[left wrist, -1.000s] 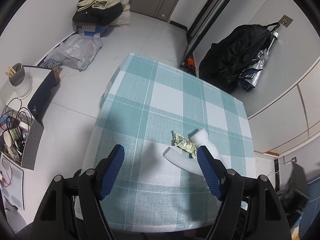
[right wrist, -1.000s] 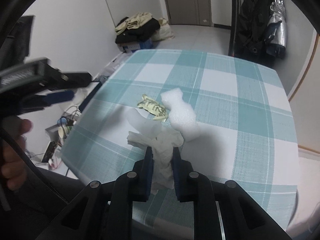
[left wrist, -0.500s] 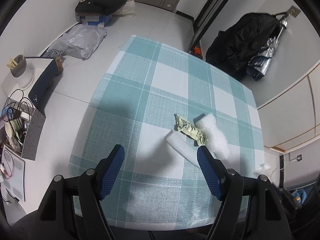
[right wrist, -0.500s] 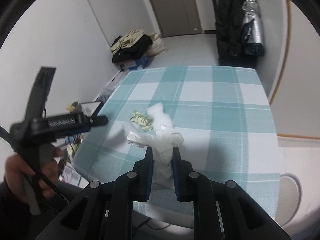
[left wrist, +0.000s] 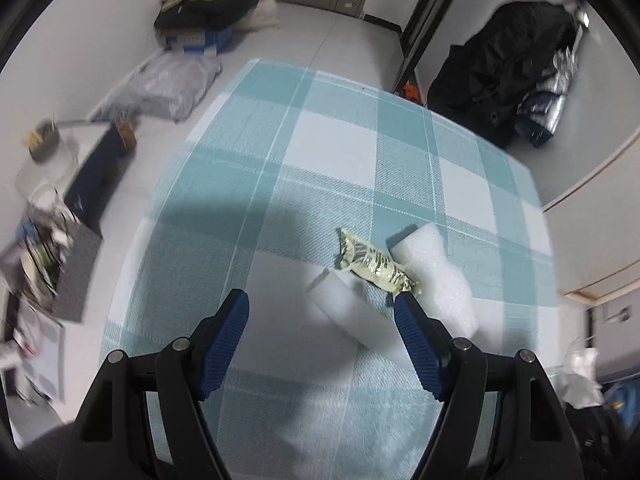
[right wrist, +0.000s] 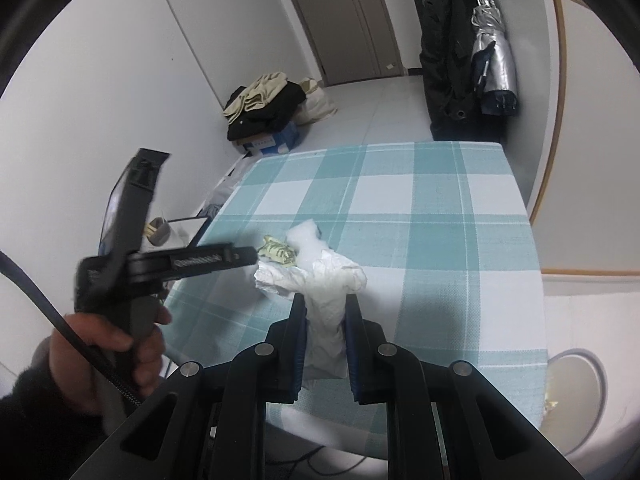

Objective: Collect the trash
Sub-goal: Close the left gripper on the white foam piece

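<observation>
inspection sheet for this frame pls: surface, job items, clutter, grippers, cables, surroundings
Surface: table under a teal check cloth.
Job's things: green-gold wrapper lying between white foam piece and flat white strip; crumpled tissue off the table.
Clutter: nothing seen on the cloth beyond these.
Grippers: left gripper open, empty, above the strip; right gripper shut on the tissue.
Cables: black cable by the hand holding the left gripper.
Surroundings: clothes pile on the floor, black coat hanging, bin beside the table.
</observation>
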Available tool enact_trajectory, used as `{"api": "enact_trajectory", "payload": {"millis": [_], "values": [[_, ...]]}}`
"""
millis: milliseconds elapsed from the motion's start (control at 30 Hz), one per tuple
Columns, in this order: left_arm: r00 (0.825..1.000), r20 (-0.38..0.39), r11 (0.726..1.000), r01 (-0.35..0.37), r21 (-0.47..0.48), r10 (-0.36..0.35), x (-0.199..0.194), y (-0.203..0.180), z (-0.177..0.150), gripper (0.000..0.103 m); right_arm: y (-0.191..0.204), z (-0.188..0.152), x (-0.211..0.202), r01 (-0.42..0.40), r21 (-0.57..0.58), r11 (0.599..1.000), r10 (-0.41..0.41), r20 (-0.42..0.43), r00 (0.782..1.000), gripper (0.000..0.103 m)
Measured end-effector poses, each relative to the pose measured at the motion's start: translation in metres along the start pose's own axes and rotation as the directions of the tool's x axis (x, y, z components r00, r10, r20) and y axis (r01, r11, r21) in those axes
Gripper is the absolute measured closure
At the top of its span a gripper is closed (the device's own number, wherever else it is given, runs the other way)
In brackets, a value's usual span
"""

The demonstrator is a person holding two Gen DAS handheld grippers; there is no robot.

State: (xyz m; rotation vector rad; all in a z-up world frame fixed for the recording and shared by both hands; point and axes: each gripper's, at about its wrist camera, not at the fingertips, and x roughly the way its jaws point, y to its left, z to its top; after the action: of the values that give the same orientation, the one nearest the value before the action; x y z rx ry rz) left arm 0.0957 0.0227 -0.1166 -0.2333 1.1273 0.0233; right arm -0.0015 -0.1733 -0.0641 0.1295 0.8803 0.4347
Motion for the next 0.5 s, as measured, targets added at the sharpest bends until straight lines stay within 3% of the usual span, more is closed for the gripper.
{"api": "enact_trajectory", "payload": {"millis": [100,233,500], "values": [[0.997,-0.030,0.996,-0.067,0.052,0.069,0.012,-0.007,-0.001,0.035,-0.002,-0.001,0.000,-0.001,-0.001,1.000,0.001,0.000,1.000,0.086],[0.998,-0.047,0.999,-0.037,0.028,0.038,0.016,-0.006,-0.003,0.046,-0.004,-0.001,-0.001,-0.010,0.005,1.000,0.010,0.002,1.000,0.086],[0.999,-0.040,0.996,-0.009,0.094,0.013,0.013,-0.019,-0.008,0.084,-0.003,-0.001,-0.002,-0.017,0.000,1.000,0.017,0.004,1.000,0.086]]}}
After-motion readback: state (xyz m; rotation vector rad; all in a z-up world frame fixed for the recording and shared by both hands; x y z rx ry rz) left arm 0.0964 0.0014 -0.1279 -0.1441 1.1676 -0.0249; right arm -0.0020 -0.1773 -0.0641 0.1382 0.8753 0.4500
